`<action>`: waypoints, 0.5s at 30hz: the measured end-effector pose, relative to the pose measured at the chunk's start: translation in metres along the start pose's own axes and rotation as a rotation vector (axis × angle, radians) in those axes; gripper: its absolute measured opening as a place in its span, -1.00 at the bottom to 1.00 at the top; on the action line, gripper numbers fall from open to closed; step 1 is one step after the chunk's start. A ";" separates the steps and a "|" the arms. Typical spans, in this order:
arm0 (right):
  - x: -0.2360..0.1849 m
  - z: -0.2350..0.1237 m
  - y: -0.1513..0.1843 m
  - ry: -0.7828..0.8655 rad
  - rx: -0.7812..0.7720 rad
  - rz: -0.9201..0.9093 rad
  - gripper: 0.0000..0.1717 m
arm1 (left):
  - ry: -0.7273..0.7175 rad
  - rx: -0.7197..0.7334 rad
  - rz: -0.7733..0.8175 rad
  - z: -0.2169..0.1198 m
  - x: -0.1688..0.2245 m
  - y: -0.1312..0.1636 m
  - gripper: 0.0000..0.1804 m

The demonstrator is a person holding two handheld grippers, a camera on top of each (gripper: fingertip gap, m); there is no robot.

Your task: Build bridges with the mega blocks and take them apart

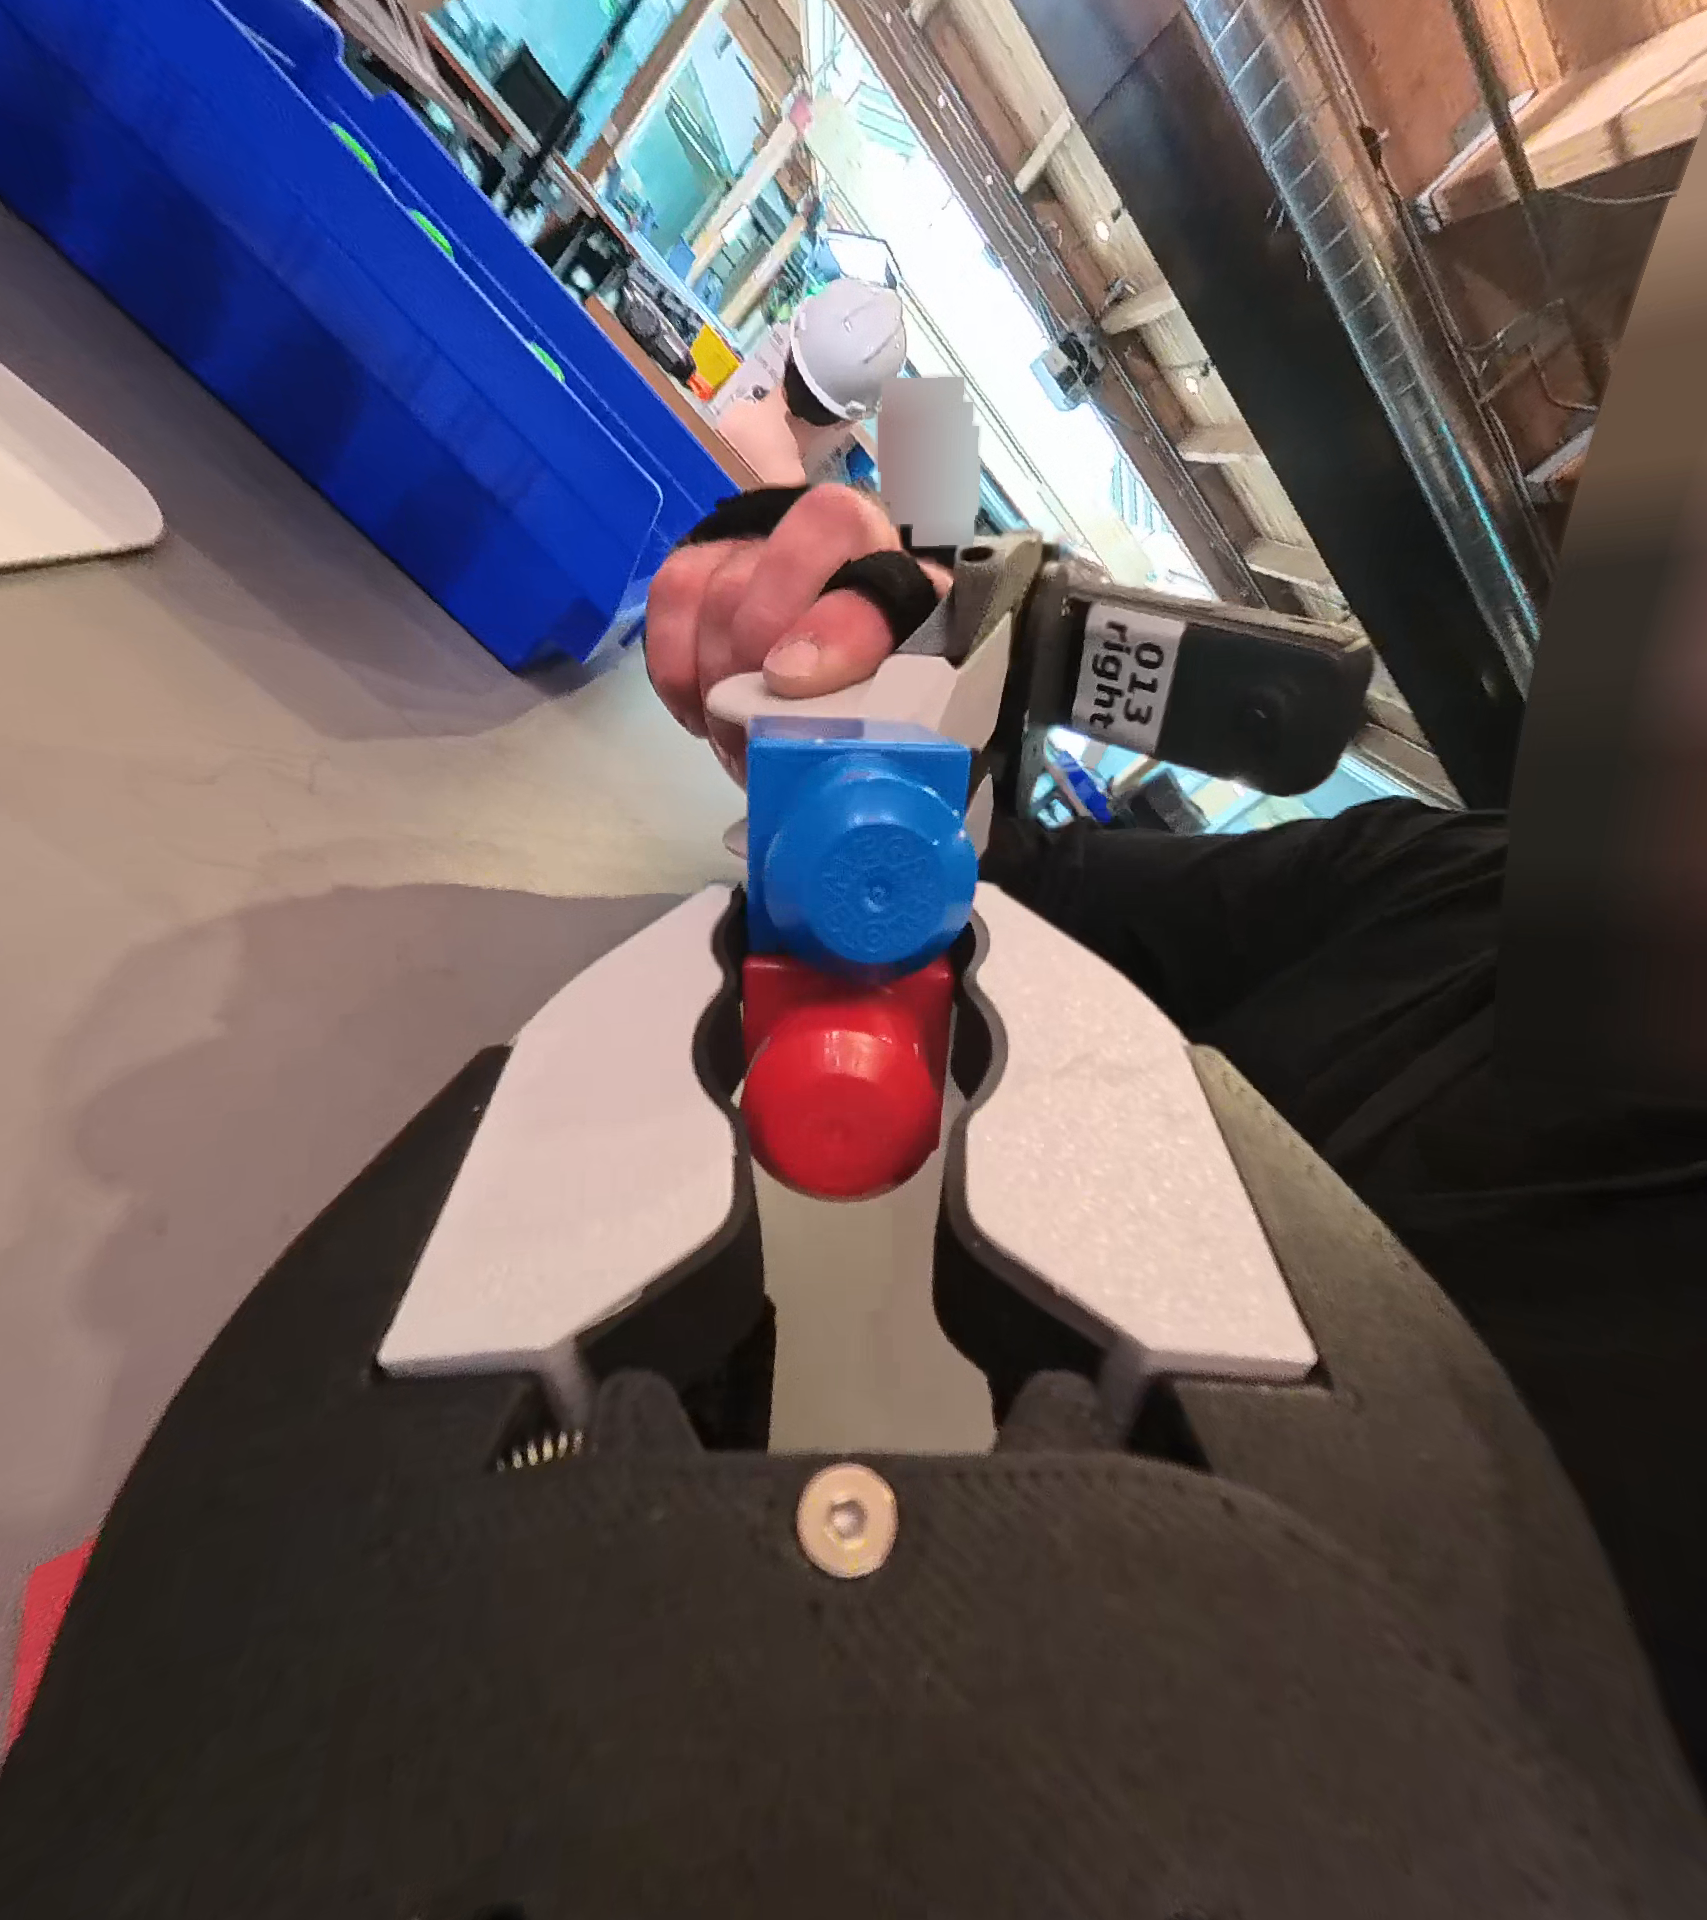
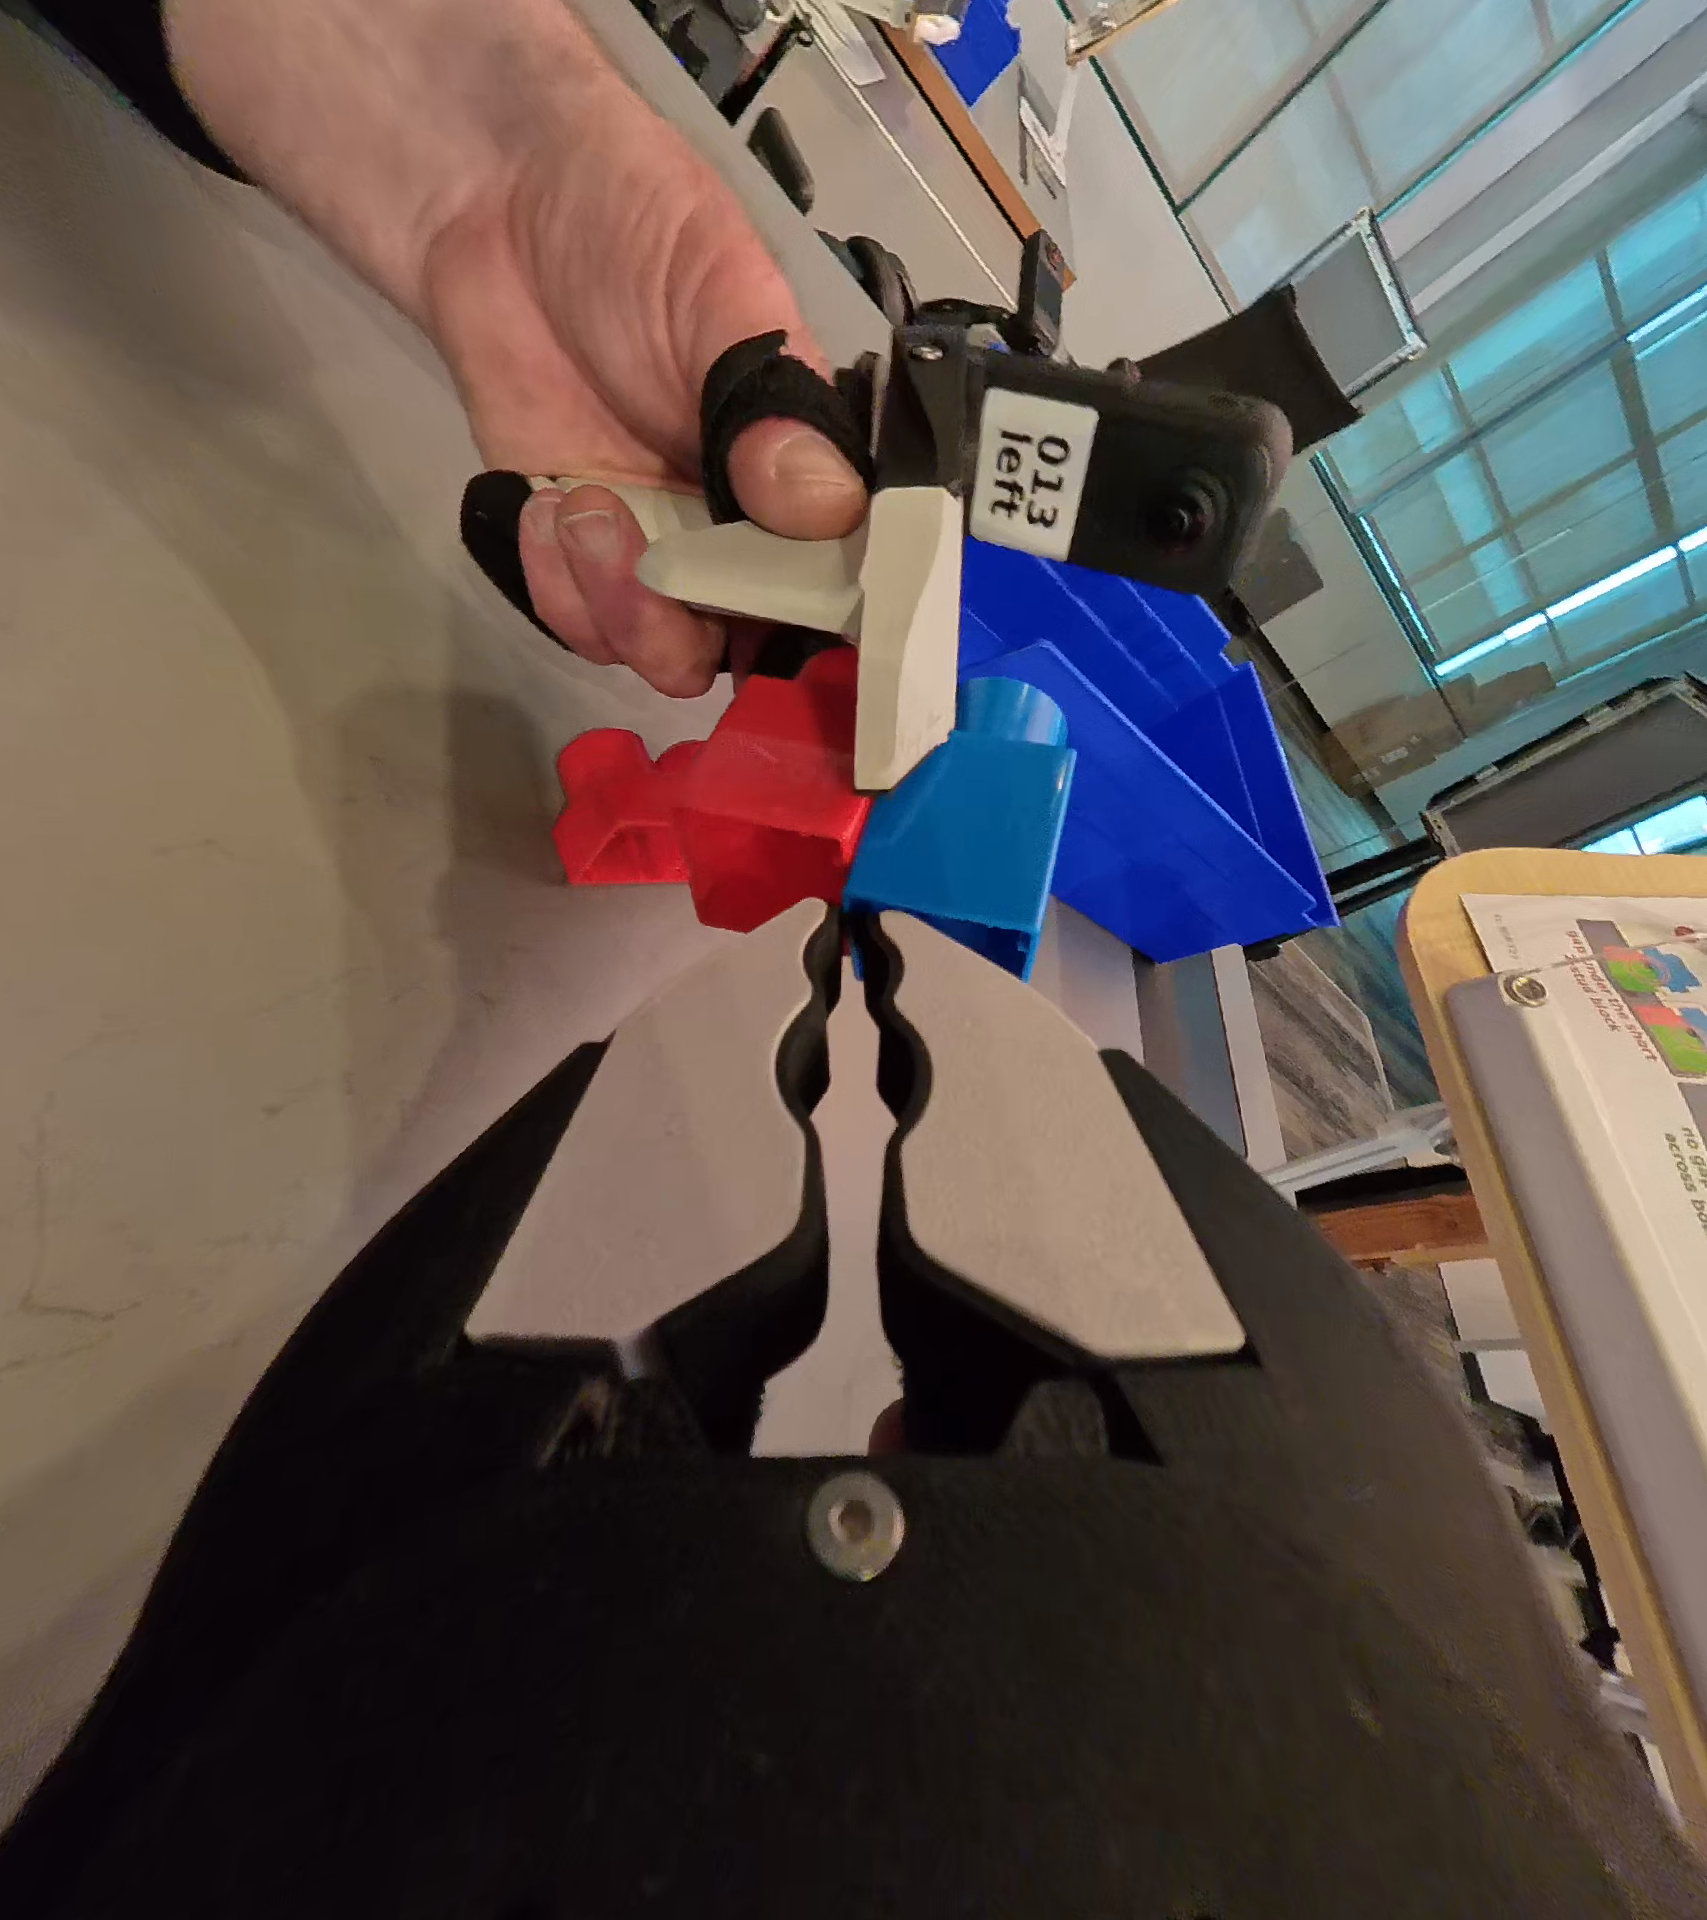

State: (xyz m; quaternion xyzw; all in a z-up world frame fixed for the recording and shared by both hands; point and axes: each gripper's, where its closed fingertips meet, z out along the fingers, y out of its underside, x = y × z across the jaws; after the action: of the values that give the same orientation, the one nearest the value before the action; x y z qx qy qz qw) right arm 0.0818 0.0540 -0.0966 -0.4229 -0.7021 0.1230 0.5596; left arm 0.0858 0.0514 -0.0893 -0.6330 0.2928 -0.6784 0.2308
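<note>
- Mega blocks: a blue plastic one-stud block and a red plastic one-stud block, joined side by side, held above the grey tabletop.
- Left gripper: red block clamped between its pads.
- Right gripper: nearly closed, blue block's thin bottom wall pinched.
- Second red block: set on the tabletop.

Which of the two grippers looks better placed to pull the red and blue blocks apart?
Probably the left gripper: the red block sits between its fingers, the blue block just beyond. The right gripper only pinches the blue block's bottom edge with its nearly closed tips.
</note>
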 end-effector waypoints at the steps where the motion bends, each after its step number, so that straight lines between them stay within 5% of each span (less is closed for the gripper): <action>1: 0.002 0.000 0.000 0.018 -0.002 0.007 -0.96 | -0.012 0.018 0.016 0.000 0.000 -0.002 -0.60; 15: 0.018 -0.003 -0.011 0.151 0.078 0.087 -0.97 | 0.072 0.157 -0.023 0.006 0.008 -0.017 -0.60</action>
State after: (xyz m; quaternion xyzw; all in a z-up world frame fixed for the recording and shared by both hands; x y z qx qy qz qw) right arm 0.0792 0.0596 -0.0769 -0.4390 -0.6334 0.1424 0.6211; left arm 0.0920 0.0577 -0.0721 -0.5916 0.2394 -0.7242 0.2612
